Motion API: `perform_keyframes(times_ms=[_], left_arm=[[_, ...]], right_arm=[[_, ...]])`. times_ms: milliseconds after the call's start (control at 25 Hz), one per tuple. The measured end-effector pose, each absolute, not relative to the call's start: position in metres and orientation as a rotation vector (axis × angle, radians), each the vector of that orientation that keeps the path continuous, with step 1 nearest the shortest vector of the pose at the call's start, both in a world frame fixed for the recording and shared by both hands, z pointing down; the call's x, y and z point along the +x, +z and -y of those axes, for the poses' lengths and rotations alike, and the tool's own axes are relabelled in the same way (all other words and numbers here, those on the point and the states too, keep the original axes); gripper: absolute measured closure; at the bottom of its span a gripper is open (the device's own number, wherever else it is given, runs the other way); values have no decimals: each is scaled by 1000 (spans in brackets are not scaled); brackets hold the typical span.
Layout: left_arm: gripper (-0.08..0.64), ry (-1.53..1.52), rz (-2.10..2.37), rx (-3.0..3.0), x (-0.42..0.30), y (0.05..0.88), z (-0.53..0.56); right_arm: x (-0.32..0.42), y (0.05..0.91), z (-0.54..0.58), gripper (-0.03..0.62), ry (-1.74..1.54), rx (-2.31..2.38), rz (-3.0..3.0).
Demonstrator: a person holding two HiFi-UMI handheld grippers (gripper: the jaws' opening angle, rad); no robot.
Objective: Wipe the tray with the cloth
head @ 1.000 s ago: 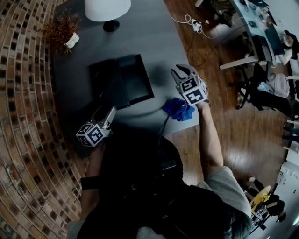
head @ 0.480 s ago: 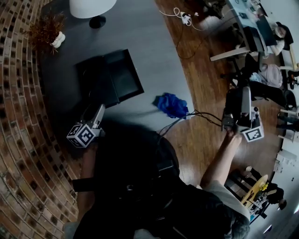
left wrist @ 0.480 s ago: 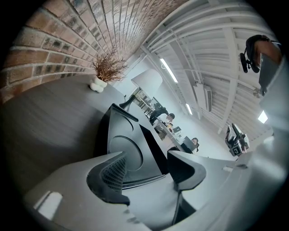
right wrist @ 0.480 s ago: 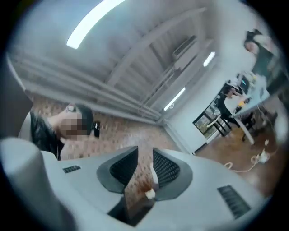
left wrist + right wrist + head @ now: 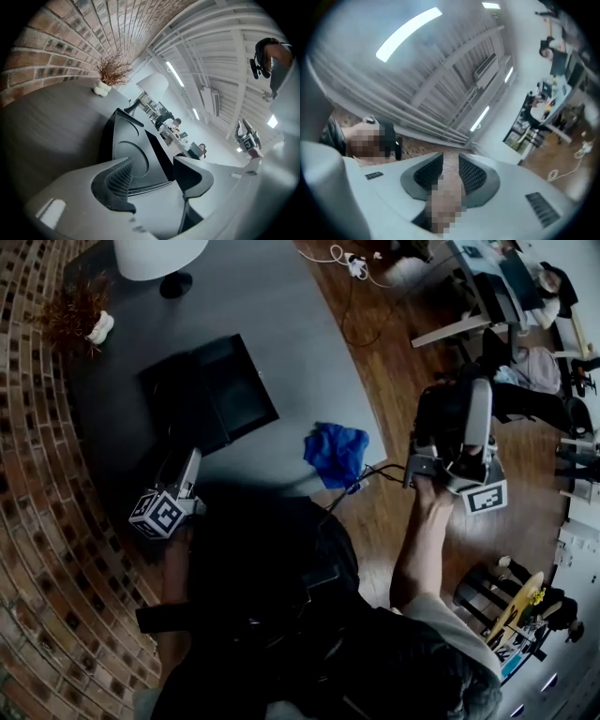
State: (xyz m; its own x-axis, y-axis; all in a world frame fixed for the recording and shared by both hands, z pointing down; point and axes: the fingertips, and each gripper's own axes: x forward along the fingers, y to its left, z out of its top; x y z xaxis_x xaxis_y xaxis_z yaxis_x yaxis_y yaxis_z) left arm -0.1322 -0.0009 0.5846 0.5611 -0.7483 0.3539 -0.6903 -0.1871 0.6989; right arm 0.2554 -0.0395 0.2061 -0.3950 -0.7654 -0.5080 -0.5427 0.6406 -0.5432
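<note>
Holding left tongs (image 5: 153,168) spread, just narrowed, nothing between, facing tray (image 5: 234,390). Holding right tongs (image 5: 451,164) pressed together, empty, aloft. Blue cloth (image 5: 336,454) crumpled on surface (image 5: 281,315), apart from tray.

In the head view the lamp (image 5: 155,257) is cut off by the top edge, and the near rim of the table (image 5: 291,334) is covered by the person's dark torso (image 5: 272,615). The left part of the tray (image 5: 234,390) is lost in shadow. In the left gripper view the distant people (image 5: 176,124) are too small to be told apart. The right gripper view is smeared throughout.
</note>
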Motion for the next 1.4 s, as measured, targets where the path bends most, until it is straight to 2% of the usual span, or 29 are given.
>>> perform_keyframes(times_ms=[160, 200, 240, 280, 320, 440, 520, 640, 680, 720, 840, 960, 1080, 1160, 1200, 1240, 1320, 1400], left_arm=[[304, -86, 1151, 1920, -134, 585, 1], [310, -88, 1151, 1919, -134, 586, 1], [312, -89, 1153, 1919, -135, 586, 1], [313, -88, 1157, 1919, -137, 587, 2], [313, -88, 1160, 1920, -139, 588, 2], [313, -92, 1155, 1927, -140, 589, 2], [313, -101, 1143, 1927, -138, 587, 1], [325, -110, 1131, 1927, -138, 586, 1], [328, -114, 1128, 1929, -138, 586, 1], [328, -115, 1124, 1934, -138, 586, 1], [331, -122, 1118, 1933, -138, 585, 0], [331, -116, 1127, 1943, -138, 584, 0], [331, -113, 1136, 1945, -134, 584, -1], [331, -112, 1132, 1941, -130, 584, -2], [331, -113, 1131, 1941, -129, 584, -2], [331, -113, 1133, 1941, -129, 584, -1], [331, -108, 1140, 1941, -132, 585, 0], [331, -104, 1142, 1938, -132, 585, 0]], right_arm=[[221, 101, 0, 471, -335, -603, -2064], [215, 80, -14, 443, -308, -543, -2074], [211, 64, -28, 364, -273, -506, -2085], [212, 51, -42, 343, -229, -495, -2095], [215, 43, -53, 294, -180, -512, -2109], [237, 55, -65, 276, -63, -767, -2218], [258, 112, -50, 278, -59, -1131, -2411], [284, 308, -44, 275, -197, -1756, -3120], [286, 383, -50, 254, -323, -1890, -3342], [284, 448, -56, 183, -533, -1937, -3456], [294, 583, -62, 117, -1201, -1907, -3237], [288, 634, -44, 117, -1577, -1829, -2807], [262, 660, -41, 124, -1607, -1794, -2990], [243, 676, -49, 239, -1529, -1736, -3344], [234, 683, -53, 338, -1456, -1680, -3537], [224, 687, -56, 384, -1378, -1604, -3706], [203, 677, -47, 440, -1337, -1422, -3831], [166, 622, -15, 456, -1365, -1232, -3658]])
